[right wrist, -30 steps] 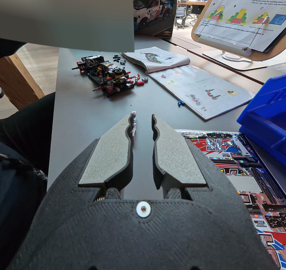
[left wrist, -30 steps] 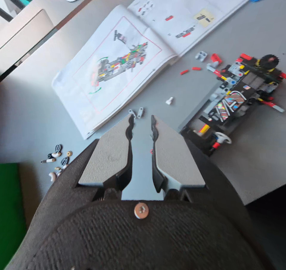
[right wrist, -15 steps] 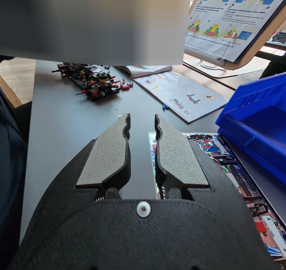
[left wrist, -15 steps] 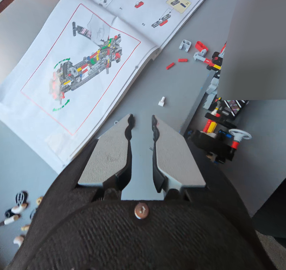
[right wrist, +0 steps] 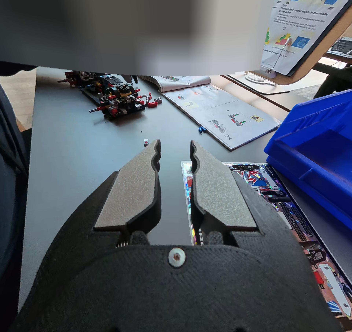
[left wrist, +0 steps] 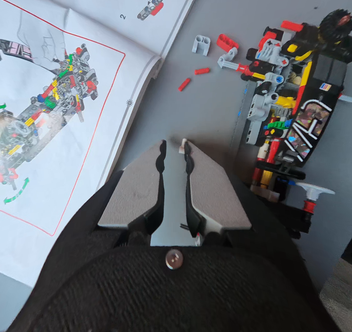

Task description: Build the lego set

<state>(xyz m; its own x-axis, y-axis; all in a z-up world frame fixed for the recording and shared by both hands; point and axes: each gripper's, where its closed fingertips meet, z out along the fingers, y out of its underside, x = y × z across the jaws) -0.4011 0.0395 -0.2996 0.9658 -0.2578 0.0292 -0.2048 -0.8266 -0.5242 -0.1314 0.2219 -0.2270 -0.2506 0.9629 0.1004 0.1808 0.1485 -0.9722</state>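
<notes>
The left gripper (left wrist: 174, 146) stands partly open over the grey desk (left wrist: 209, 113); a small white brick piece (left wrist: 182, 146) lies against its right fingertip, ungripped. The right gripper (right wrist: 175, 146) is open and empty, beside a glittering sticker sheet (right wrist: 266, 185) with half-hidden print. A blurred patch hides the far desk.

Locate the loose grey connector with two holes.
Left wrist view, upper right: the grey connector lies on the table between the open booklet and a red beam.
</notes>
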